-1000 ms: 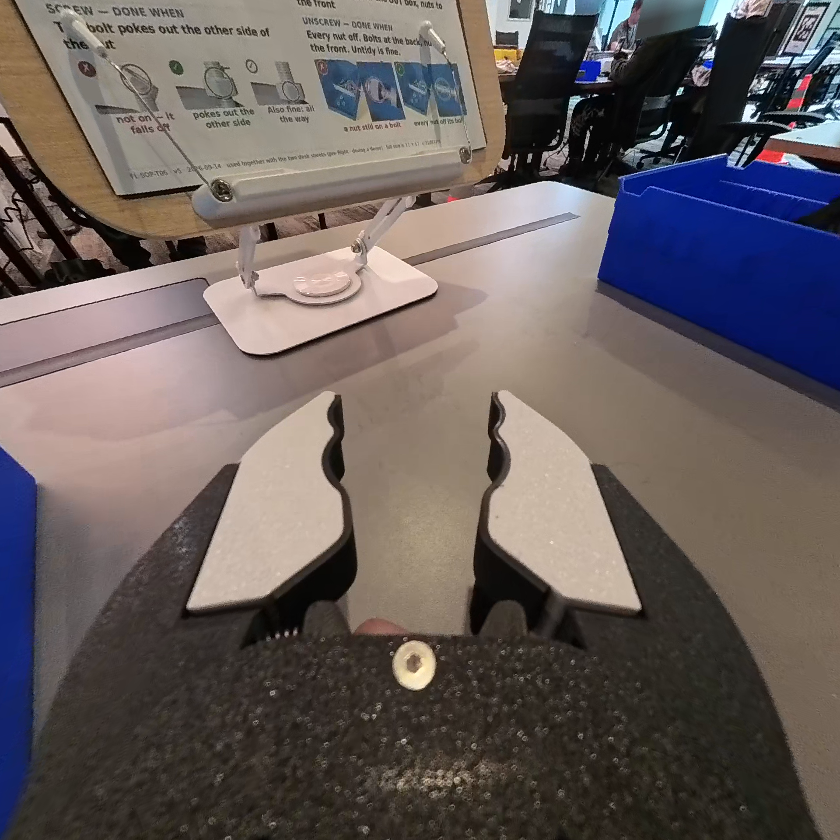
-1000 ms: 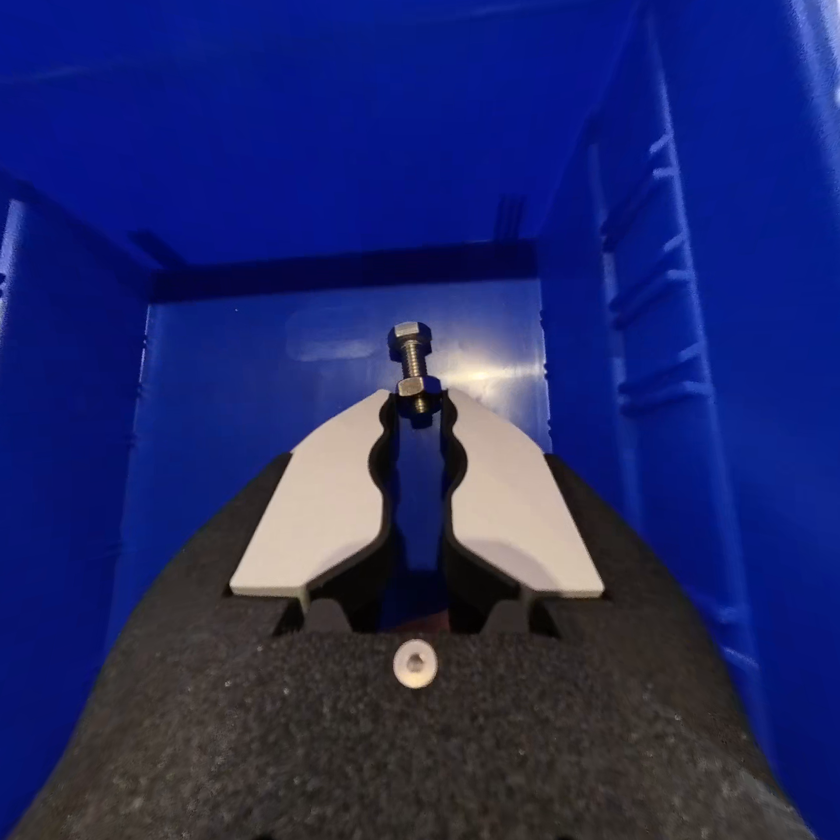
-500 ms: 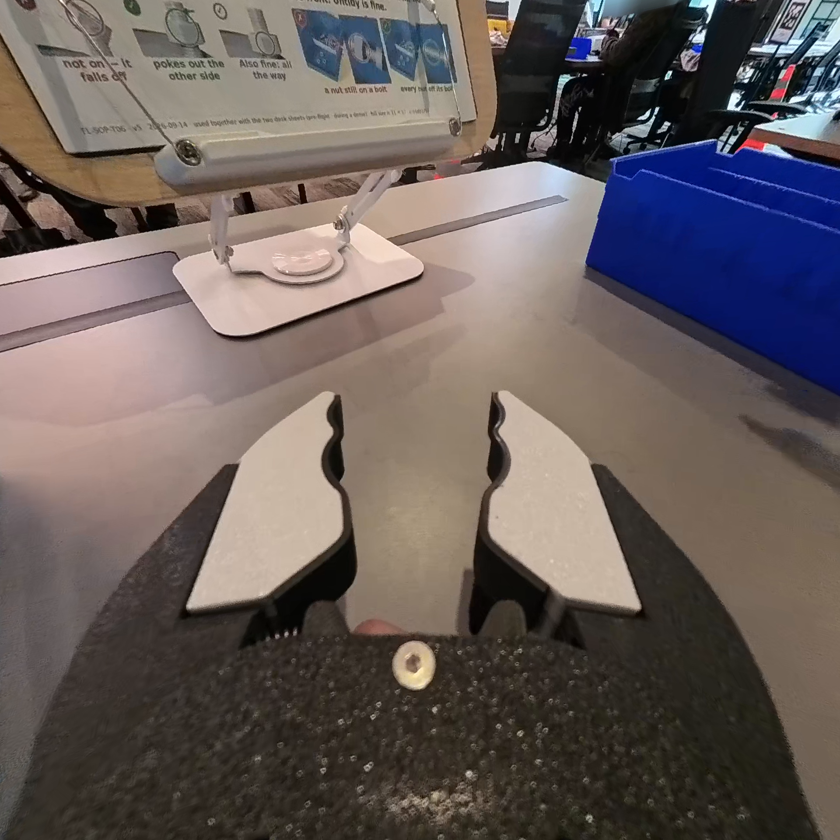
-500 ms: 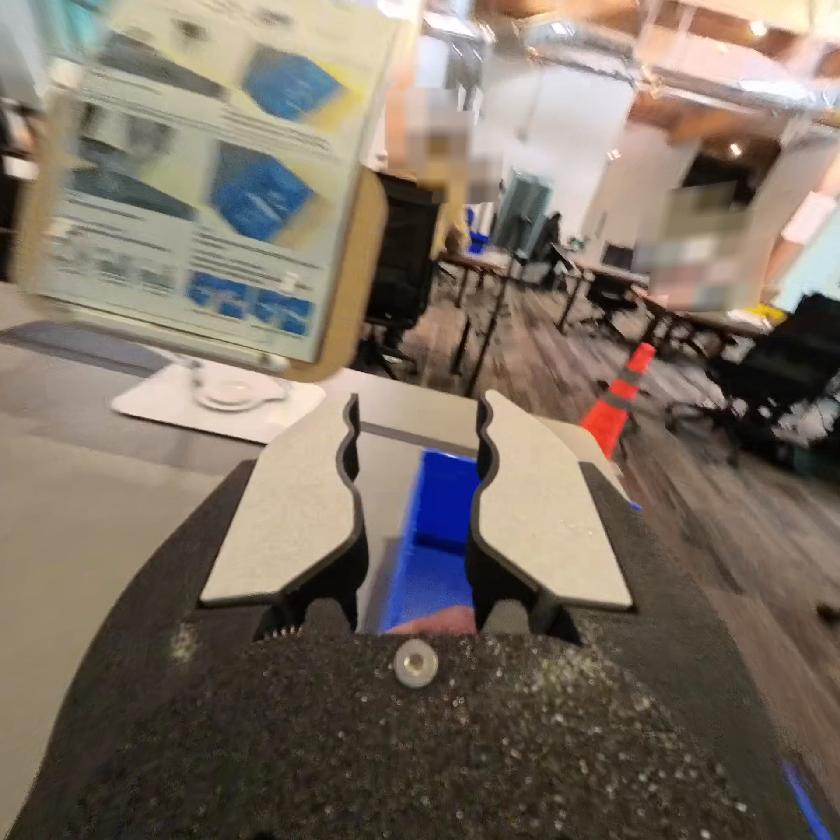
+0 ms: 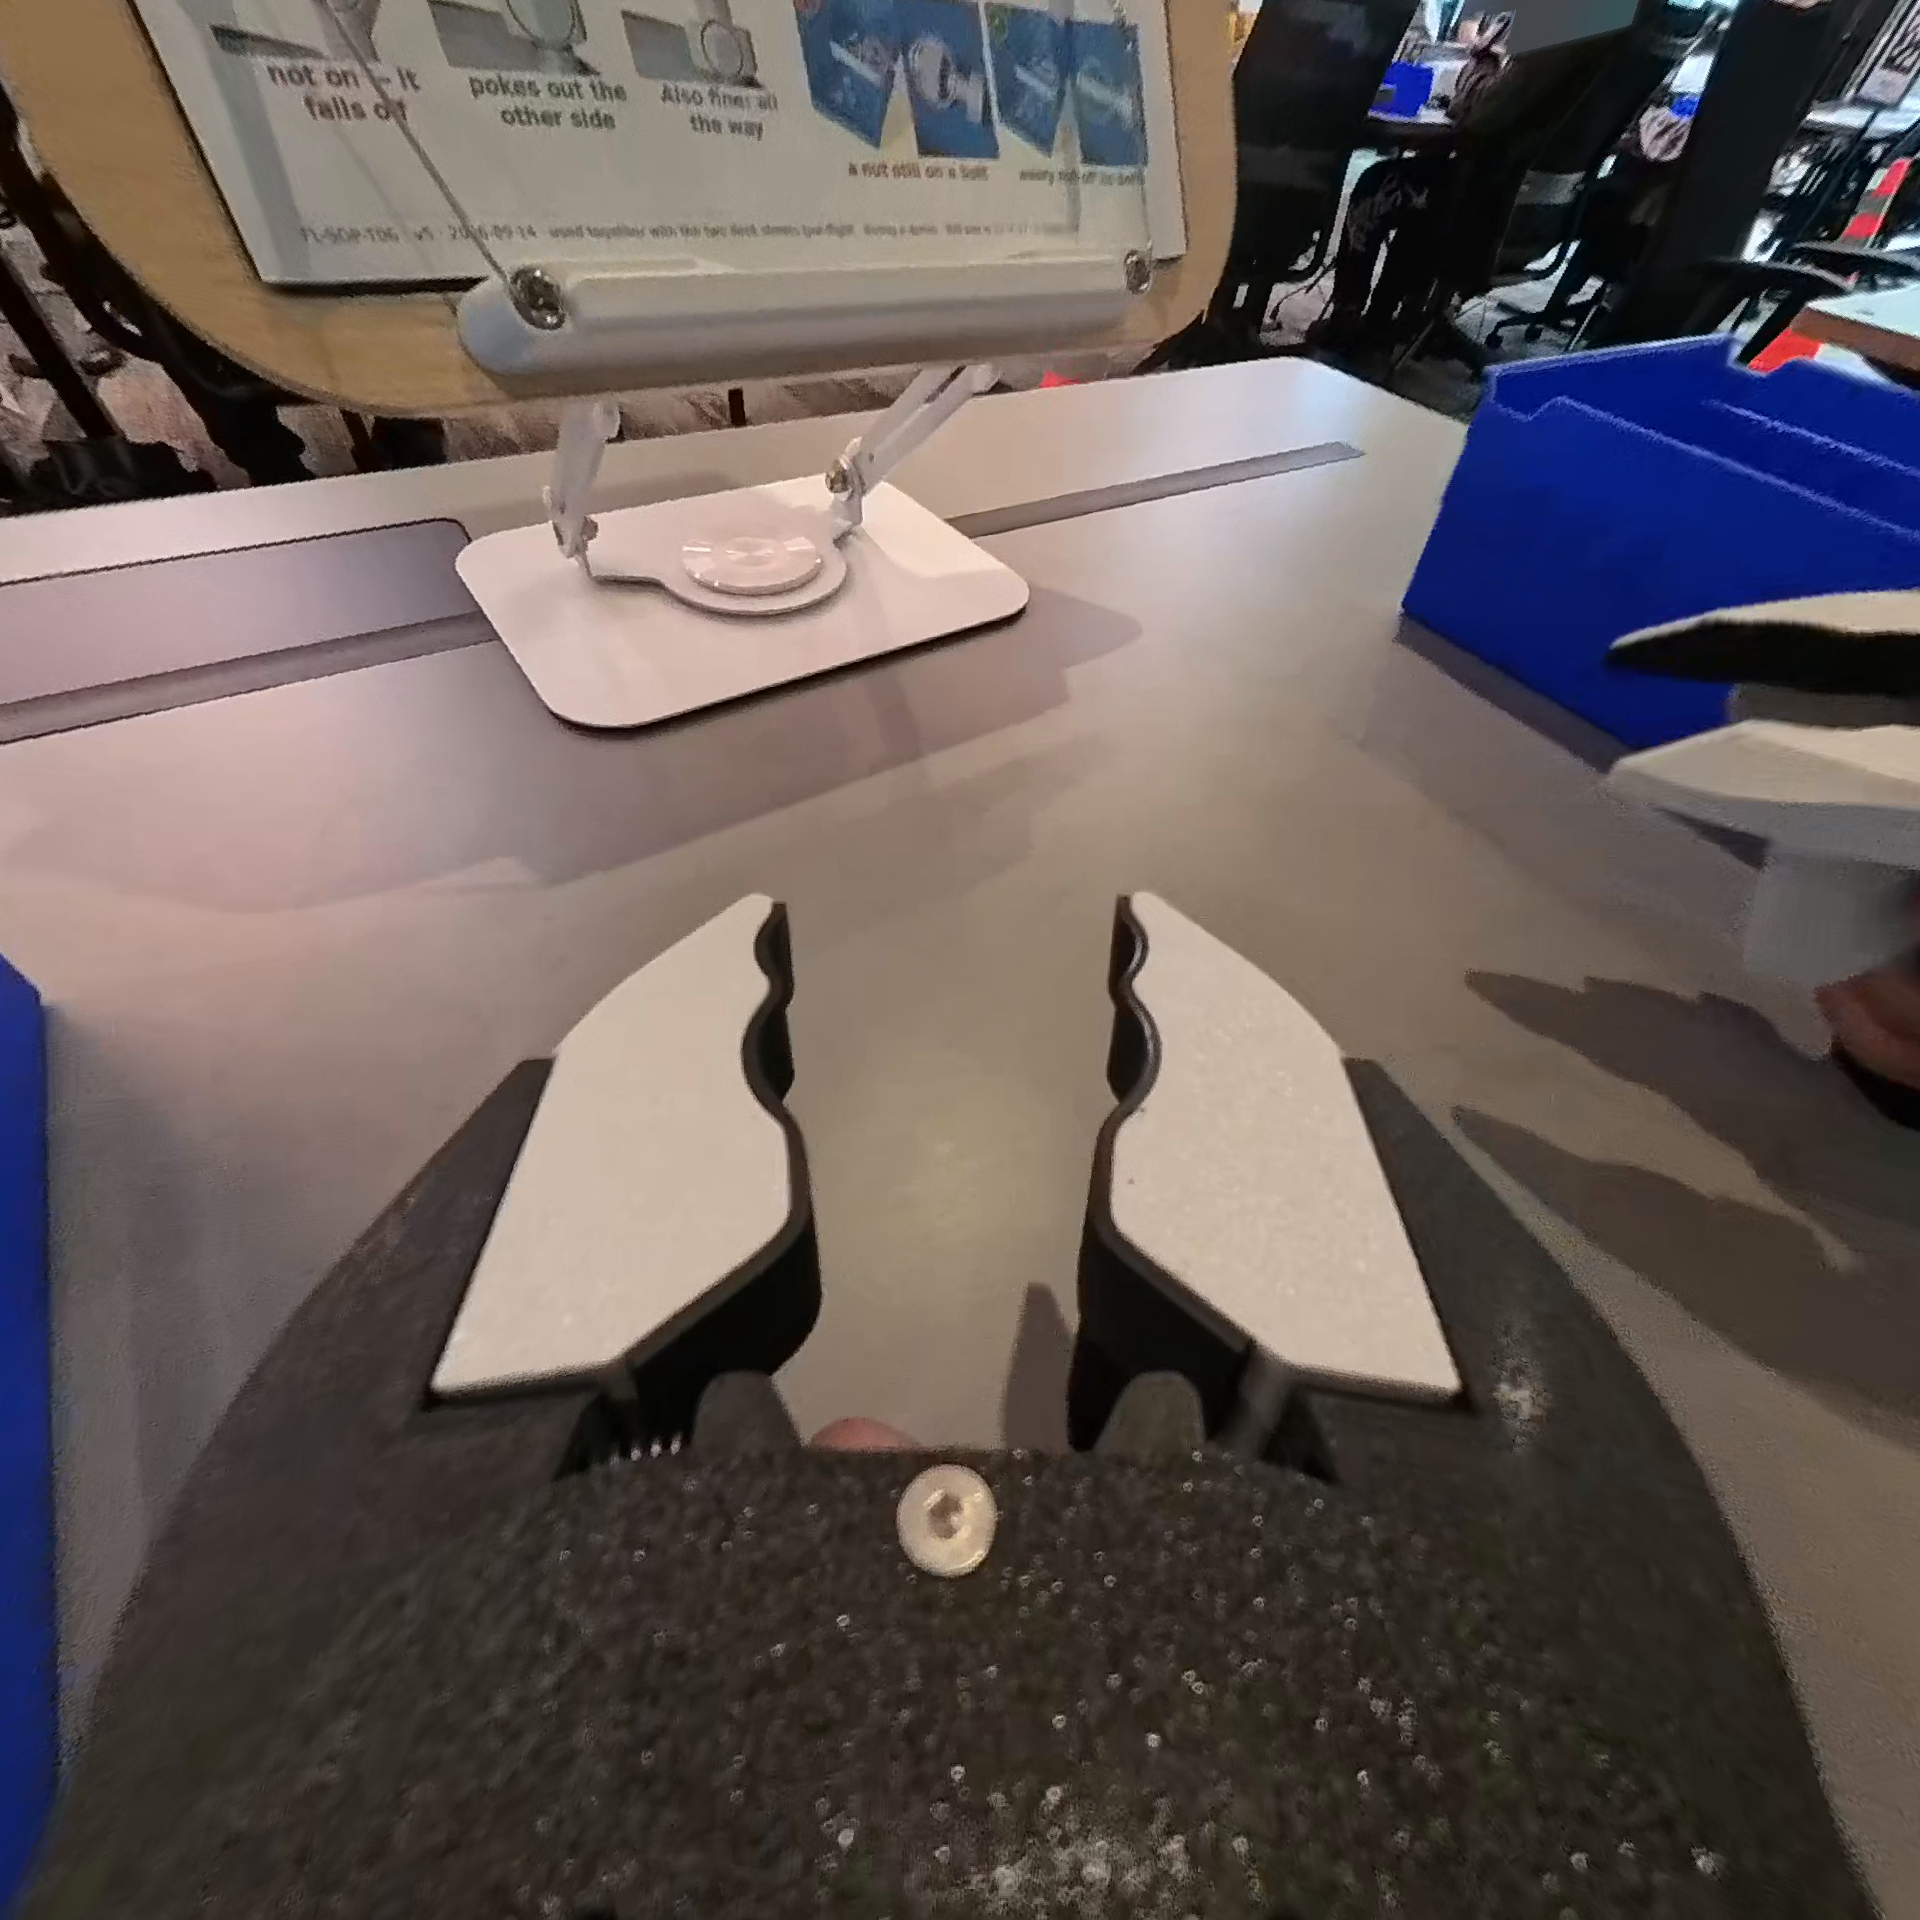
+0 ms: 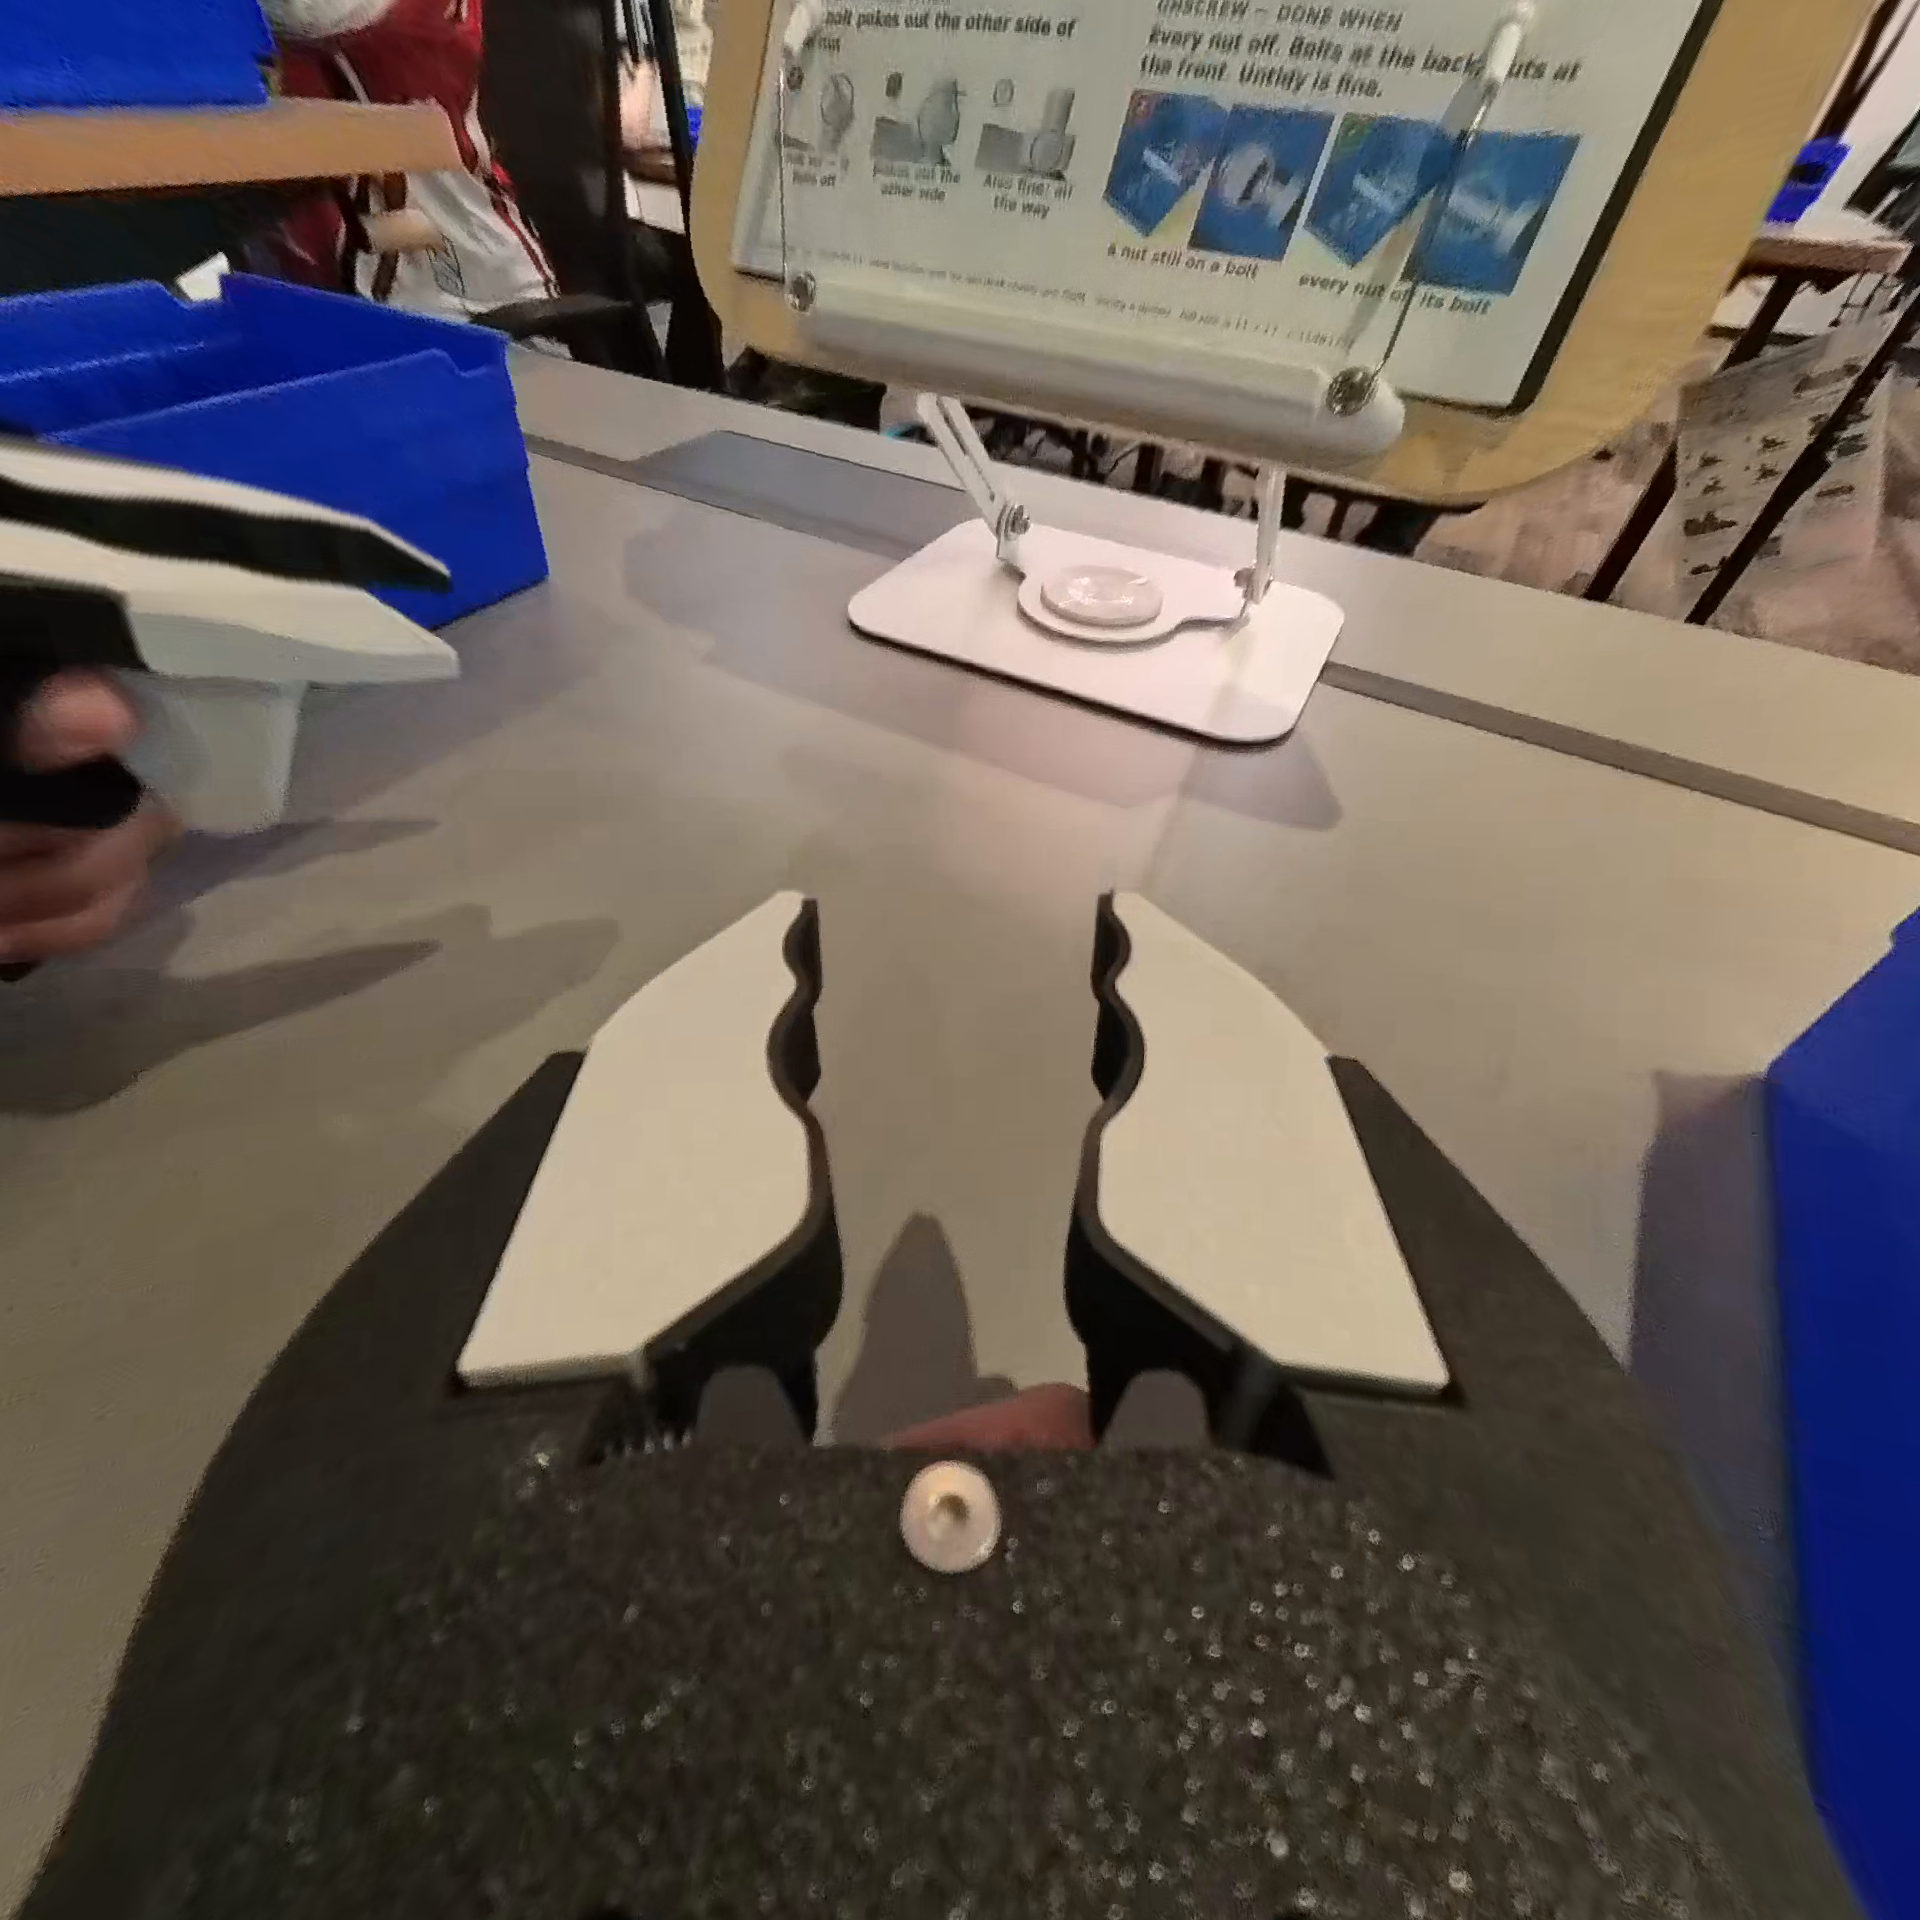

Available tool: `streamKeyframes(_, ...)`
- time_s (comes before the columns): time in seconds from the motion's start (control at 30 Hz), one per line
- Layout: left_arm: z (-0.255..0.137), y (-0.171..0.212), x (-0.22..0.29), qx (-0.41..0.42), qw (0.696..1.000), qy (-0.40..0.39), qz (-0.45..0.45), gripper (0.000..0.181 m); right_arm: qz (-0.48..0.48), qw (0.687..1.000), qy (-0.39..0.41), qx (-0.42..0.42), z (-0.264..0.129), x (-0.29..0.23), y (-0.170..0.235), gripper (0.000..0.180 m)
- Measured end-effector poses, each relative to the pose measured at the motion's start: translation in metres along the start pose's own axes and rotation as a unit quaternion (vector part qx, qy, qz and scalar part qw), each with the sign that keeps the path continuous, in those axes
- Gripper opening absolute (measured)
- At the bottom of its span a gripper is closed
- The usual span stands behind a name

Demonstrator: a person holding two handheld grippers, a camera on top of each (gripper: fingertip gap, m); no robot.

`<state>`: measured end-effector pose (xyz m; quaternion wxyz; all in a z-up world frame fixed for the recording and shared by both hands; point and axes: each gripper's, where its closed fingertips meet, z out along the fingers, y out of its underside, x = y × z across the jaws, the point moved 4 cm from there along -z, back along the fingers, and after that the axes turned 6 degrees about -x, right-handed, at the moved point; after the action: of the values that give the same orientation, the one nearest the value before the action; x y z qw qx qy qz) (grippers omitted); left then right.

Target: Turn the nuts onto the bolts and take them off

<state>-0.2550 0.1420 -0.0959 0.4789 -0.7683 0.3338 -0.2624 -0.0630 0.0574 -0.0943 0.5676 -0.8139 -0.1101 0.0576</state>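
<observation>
Nuts and bolts: hidden from both views, both claws wide and holding nothing.

The left gripper (image 5: 951, 904) and right gripper (image 6: 951, 899) hover over a smooth grey table (image 5: 935, 790). Each has pale, grainy fingers with wavy inner edges set in speckled black foam. A glossy plastic blue bin (image 5: 1662, 540) sits ahead-right of the left claw, and another blue bin (image 6: 312, 436) ahead-left of the right. Straight ahead, a white metal stand (image 5: 727, 623) props a wood-edged board (image 5: 156, 260) bearing a printed instruction sheet (image 5: 675, 156) with text and small pictures.
</observation>
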Motion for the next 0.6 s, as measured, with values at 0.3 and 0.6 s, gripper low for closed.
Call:
streamKeyframes(0.3, 0.010, 0.012, -0.001, -0.041, 0.999, 0.015, -0.011, 0.058, 0.002, 1.000, -0.014, -0.012, 0.001, -0.001, 0.005, 0.048)
streamKeyframes(0.6, -0.116, -0.052, 0.018, -0.092, 0.984, 0.146, 0.039, 0.060, 0.051, 0.998, -0.045, -0.014, 0.002, 0.004, 0.006, 0.044)
